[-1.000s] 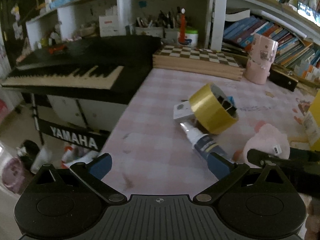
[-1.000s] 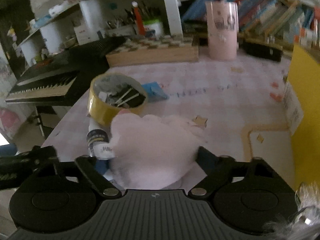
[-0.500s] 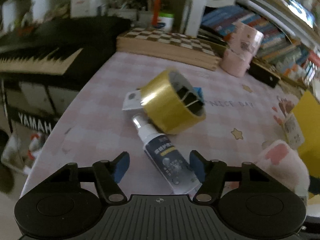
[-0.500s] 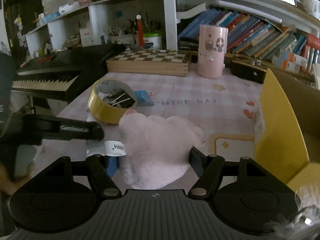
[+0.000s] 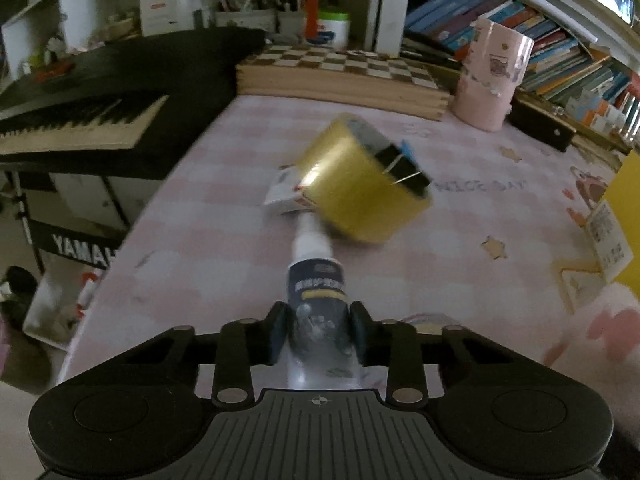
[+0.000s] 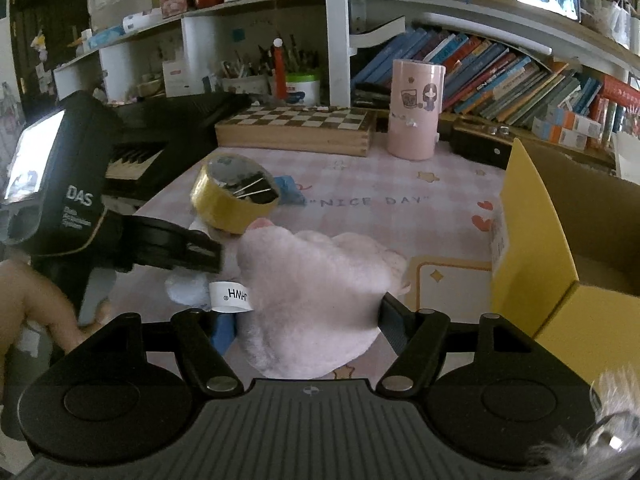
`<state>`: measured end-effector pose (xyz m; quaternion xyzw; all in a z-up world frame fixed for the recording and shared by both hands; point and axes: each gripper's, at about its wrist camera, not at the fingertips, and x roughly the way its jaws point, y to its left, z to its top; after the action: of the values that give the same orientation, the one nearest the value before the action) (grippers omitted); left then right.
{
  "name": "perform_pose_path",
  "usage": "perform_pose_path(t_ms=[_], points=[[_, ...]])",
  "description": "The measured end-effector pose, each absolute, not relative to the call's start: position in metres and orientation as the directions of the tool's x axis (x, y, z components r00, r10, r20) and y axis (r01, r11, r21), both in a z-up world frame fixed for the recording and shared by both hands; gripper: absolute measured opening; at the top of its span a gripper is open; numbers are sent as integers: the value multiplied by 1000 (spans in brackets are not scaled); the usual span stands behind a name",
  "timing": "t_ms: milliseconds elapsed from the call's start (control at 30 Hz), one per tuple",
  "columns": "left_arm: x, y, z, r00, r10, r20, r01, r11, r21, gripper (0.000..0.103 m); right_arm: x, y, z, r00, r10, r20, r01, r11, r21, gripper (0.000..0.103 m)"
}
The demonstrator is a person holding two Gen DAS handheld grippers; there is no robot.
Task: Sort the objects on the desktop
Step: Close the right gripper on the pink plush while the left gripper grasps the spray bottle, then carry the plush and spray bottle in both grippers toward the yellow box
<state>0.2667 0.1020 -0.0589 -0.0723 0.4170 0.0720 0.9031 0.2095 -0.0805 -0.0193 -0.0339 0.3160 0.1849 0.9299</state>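
Observation:
My left gripper (image 5: pixel 318 330) is shut on a dark-labelled spray bottle (image 5: pixel 316 292) lying on the pink checked desk; its white cap points at a gold tape roll (image 5: pixel 362 188) holding black binder clips. My right gripper (image 6: pixel 306 320) is shut on a pink plush toy (image 6: pixel 316 292) with a white tag. In the right wrist view the left gripper's body (image 6: pixel 120 236) sits to the left of the plush, and the tape roll (image 6: pixel 232 196) lies behind it. A yellow cardboard box (image 6: pixel 560 248) stands open at the right.
A chessboard box (image 6: pixel 296 128) and a pink cylinder holder (image 6: pixel 416 108) stand at the back of the desk. A black Yamaha keyboard (image 5: pixel 80 116) borders the desk's left edge. A white card (image 5: pixel 284 192) and a blue item (image 6: pixel 290 190) lie by the tape. Bookshelves line the back.
My left gripper moved forward over the spray bottle and closed on it. My right gripper stayed shut on the plush and drew back a little.

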Motion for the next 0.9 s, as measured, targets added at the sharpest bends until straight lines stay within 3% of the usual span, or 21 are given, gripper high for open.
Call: perform_pose_path(t_ms=[500,900], points=[[183,144,-43,658,16,-753,-271,938,-218,31,170,-81,-13,738,335,-585,-347,933,97,68],[109,138,-14,709,-87,-700,-189,932,-308,31,112,-87,2,744,354,-567,-336,931,140,68]])
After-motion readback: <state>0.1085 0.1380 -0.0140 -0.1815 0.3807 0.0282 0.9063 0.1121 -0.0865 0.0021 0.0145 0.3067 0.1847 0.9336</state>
